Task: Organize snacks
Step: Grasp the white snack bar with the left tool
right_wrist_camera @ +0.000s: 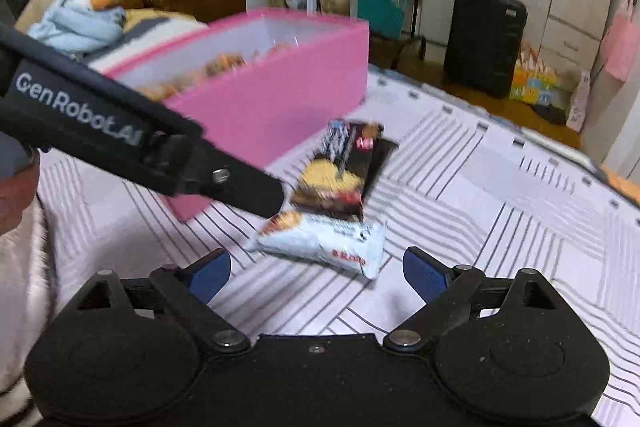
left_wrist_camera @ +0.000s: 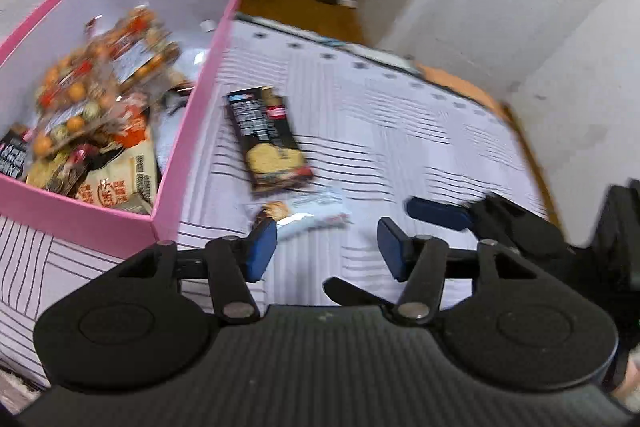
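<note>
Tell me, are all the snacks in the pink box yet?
Not yet. Many snack packets already sit in the pink box. Nothing is in hand: the left gripper and right gripper are both open and empty. Two are left on the striped bed cover: a black packet and a white packet beside it.

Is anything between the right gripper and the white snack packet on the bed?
Nothing visible: the right gripper is open with bare bedspread up to the white snack packet. The left gripper is alongside, not in between.
</note>
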{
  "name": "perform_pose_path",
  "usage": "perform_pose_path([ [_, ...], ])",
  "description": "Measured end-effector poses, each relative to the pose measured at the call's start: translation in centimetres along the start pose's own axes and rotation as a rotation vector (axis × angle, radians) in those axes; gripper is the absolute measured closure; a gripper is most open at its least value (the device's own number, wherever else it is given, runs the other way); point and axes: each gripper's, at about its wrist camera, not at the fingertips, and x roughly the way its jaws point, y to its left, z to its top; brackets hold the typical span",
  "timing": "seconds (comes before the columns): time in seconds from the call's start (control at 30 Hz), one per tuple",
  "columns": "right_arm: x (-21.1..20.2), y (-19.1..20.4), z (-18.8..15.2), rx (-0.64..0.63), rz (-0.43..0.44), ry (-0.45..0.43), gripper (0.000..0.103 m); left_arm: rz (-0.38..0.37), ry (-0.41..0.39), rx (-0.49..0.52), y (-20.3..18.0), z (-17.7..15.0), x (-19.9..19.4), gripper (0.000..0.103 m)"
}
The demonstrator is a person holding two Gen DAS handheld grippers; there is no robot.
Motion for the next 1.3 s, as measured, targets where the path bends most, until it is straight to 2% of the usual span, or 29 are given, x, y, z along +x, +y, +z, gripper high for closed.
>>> perform_pose_path([
  [0.1, 2.0, -0.8, -0.4, 0.007, 0.014, 0.018, 0.008, 0.044, -0.007, -0.016, -0.1, -0.1, 2.6, 0.048],
  [0.23, 4.2, -1.2, -0.3, 0.022, 0.03, 0.042, 0.008, 0.062, 0.037, -0.116, 1.2, -0.5, 5.6, 0.046],
  [0.33, 4.9, -0.6, -0.6, 0.005, 0.03, 0.039, 0.008, 0.106, 0.035, -0.177, 2.4, -0.9, 7.2, 0.044],
  [0.47, 5.2, 0.6, -0.9, -0.013, 0.019, 0.017, 0.007, 0.057, 0.037, -0.251, 4.1, -1.4, 8.4, 0.042],
  [0.63, 4.7, 1.8, -1.2, -0.025, -0.025, -0.009, 0.007, 0.04, 0.051, -0.178, 3.4, -1.5, 8.4, 0.05],
  [0.73, 4.3, 2.1, -1.4, -0.023, -0.036, -0.013, 0.007, 0.045, 0.053, -0.153, 2.9, -1.7, 8.4, 0.05],
  [0.9, 2.1, 2.8, -1.5, 0.006, -0.042, -0.048, 0.007, 0.013, 0.076, -0.152, 2.7, -2.2, 7.4, 0.05],
  [0.97, 1.1, 3.4, -1.5, 0.007, -0.047, -0.069, 0.007, 0.018, 0.093, -0.118, 2.1, -2.3, 6.8, 0.05],
  [1.3, -4.1, 6.7, 0.5, -0.107, -0.108, -0.157, 0.007, 0.007, 0.049, 0.003, 0.0, -1.7, 0.7, 0.05],
])
